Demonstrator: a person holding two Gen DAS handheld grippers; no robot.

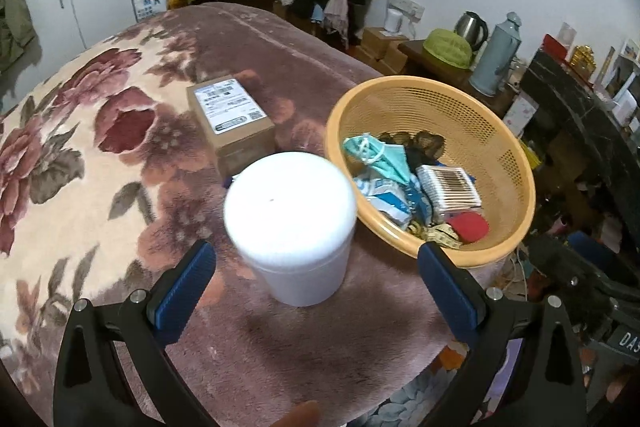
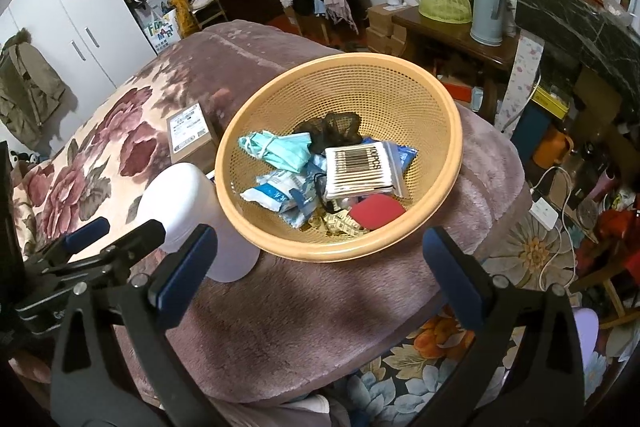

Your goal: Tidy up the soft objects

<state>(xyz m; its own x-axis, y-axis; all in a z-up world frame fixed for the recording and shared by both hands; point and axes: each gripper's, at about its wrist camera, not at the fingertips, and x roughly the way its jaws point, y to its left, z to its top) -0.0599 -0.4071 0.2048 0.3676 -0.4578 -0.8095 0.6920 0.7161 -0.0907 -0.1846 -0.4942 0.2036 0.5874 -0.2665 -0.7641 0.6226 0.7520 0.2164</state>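
Both my grippers, left (image 1: 316,271) and right (image 2: 320,255), spread wide, empty; white tub (image 1: 290,223) beside full basket (image 1: 516,163).

Bedroom, blanketed bed (image 1: 100,147), wardrobe (image 2: 80,27)

We count one orange basket (image 2: 432,131), one white tub (image 1: 290,223), and one cardboard box (image 1: 236,125) on the blanket. Inside the basket we see one teal face mask (image 2: 280,151), one cotton-swab pack (image 2: 358,167), and one red pad (image 2: 376,211).
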